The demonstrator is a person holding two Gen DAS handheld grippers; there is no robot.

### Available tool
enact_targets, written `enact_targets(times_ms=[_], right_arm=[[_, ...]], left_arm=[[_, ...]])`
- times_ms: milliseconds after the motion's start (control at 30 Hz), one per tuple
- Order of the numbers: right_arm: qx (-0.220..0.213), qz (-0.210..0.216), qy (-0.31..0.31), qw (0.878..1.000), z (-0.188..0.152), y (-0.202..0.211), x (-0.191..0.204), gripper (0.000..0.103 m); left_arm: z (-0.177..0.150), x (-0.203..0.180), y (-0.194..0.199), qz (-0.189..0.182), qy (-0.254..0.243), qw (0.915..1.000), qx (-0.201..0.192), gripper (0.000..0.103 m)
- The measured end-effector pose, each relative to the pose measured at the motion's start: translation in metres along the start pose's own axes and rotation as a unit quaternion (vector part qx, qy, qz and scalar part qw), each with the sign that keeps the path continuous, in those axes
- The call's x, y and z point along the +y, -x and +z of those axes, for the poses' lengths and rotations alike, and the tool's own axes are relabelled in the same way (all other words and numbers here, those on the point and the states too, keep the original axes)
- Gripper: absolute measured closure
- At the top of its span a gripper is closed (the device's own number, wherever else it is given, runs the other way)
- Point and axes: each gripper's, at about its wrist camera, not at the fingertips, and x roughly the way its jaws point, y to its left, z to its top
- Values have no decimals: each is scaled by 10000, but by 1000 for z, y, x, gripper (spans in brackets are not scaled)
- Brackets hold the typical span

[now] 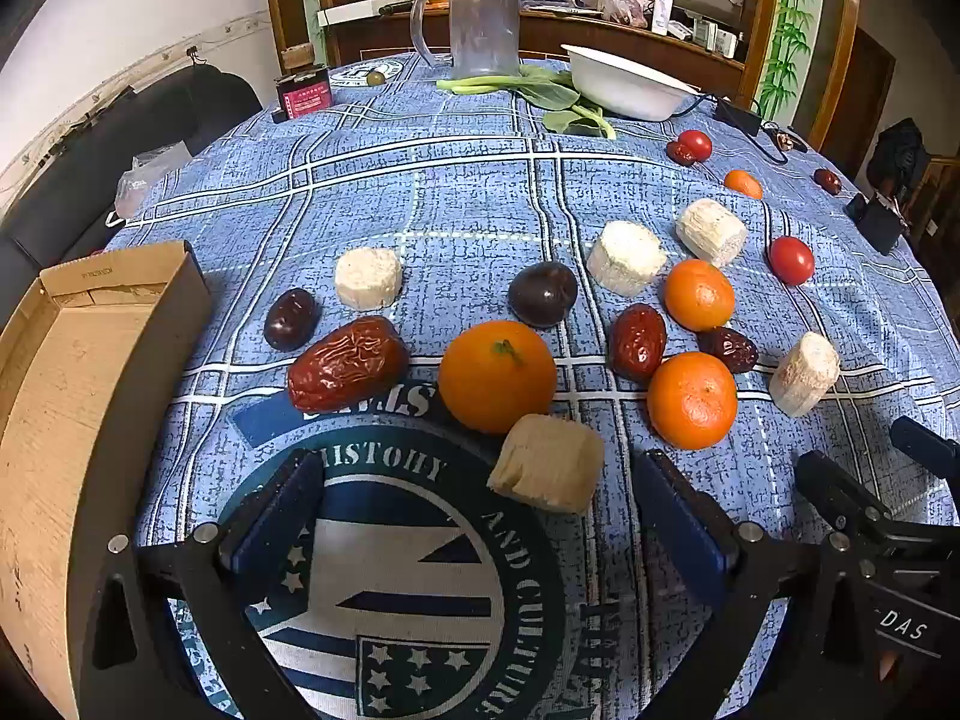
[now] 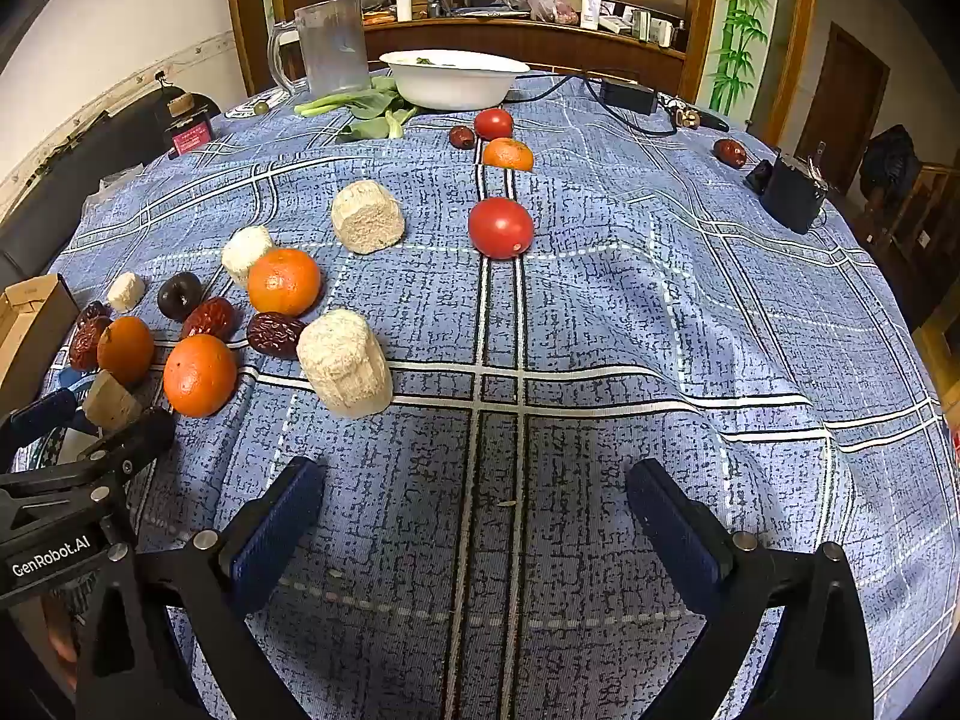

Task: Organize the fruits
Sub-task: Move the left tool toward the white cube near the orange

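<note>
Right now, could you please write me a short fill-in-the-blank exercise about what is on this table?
1. Both the left gripper and the right gripper have their jaws ____.
2. The cardboard box lies at the ____ edge of the left wrist view.
3. The white bowl stands beside a clear plastic ____.
4. The tablecloth is mainly ____ in colour.

Missing words: open; left; jug; blue
</note>
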Motion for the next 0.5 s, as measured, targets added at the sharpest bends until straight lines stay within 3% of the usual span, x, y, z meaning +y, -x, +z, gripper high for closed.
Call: enact_targets(times_ms=[167,267,333,500], right_arm=[[11,34,-39,10000,0,1,-1,0],[-42,434,-143,9989,-2,11,-3,0],[-266,692,-230,9970,-2,27,-3,0],[-903,631,-3,9939,-7,72,9,0]], left_arm=[[-2,1,4,-23,9,10000,71,0],[-7,3,15,-55,15,10000,-6,0],[-9,5,31,-78,-4,9998,-175,0],[-11,17,70,-294,1,9980,-558,0]])
